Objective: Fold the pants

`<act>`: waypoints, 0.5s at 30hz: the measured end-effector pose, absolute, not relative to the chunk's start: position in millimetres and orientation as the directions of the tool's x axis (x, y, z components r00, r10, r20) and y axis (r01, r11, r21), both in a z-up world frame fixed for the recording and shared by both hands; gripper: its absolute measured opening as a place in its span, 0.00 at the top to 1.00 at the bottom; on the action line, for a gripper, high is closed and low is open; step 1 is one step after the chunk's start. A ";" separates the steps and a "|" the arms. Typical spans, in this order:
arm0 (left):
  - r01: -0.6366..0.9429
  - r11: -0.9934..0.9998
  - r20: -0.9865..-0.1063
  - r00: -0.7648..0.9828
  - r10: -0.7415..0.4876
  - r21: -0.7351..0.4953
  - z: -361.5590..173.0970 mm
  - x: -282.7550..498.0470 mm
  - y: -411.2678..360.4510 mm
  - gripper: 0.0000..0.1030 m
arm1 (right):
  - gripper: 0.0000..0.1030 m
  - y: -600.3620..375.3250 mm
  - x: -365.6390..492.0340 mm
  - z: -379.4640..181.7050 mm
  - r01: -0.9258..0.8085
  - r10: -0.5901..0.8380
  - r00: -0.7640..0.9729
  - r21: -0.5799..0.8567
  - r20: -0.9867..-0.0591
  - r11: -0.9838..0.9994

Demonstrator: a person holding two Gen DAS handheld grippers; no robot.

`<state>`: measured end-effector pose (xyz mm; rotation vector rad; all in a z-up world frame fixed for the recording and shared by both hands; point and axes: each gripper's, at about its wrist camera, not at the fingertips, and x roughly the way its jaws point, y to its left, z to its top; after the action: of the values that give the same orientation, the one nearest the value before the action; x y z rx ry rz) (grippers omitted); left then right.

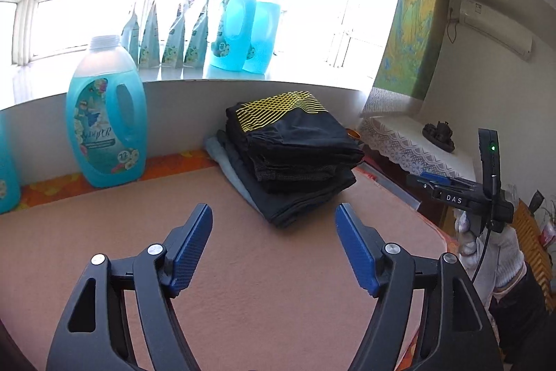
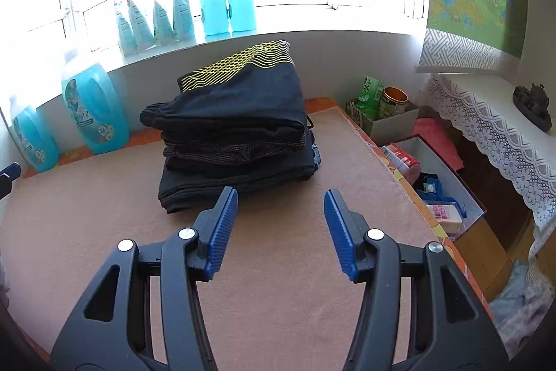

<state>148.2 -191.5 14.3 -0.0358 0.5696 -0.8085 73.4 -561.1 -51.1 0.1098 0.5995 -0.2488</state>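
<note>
Sunlit window glass backs a salmon-pink padded table [image 2: 104,232] where a stack of folded dark pants [image 2: 236,141], the top pair banded in yellow wavy lines, sits near the far edge. Beside it, a translucent blue detergent bottle [image 1: 106,124] reads "72". Only the left view shows "DAS" on the right gripper [image 1: 422,180]; its own gripper, the left gripper [image 1: 272,225], is spread wide and empty, as is the right in its own view. Only the right view shows a green tea carton [image 2: 368,99] beyond the right edge.

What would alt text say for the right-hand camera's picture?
A stack of folded dark pants, the top pair yellow-patterned, sits on a tan table. The open right gripper hovers empty before it; blue detergent bottles stand behind.
</note>
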 end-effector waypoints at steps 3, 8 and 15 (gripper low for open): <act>0.679 0.687 -0.453 0.542 -0.708 -0.260 17.7 130.5 -179.2 0.25 | 0.42 -538.4 46.3 -47.3 0.241 -0.178 0.815 0.044 -0.552 0.969; 0.695 0.688 -0.455 0.554 -0.697 -0.208 15.6 97.1 -162.4 0.25 | 0.31 -503.5 6.2 -49.4 0.239 -0.177 0.839 0.055 -0.514 0.970; 0.695 0.696 -0.472 0.559 -0.682 -0.180 3.8 64.6 -137.3 0.24 | 0.31 -466.8 -31.5 -61.8 0.257 -0.190 0.841 0.066 -0.507 0.964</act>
<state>64.6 -137.2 3.8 0.0277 0.5442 -0.8117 -31.5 -466.8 -61.8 0.1337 0.5211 -0.2370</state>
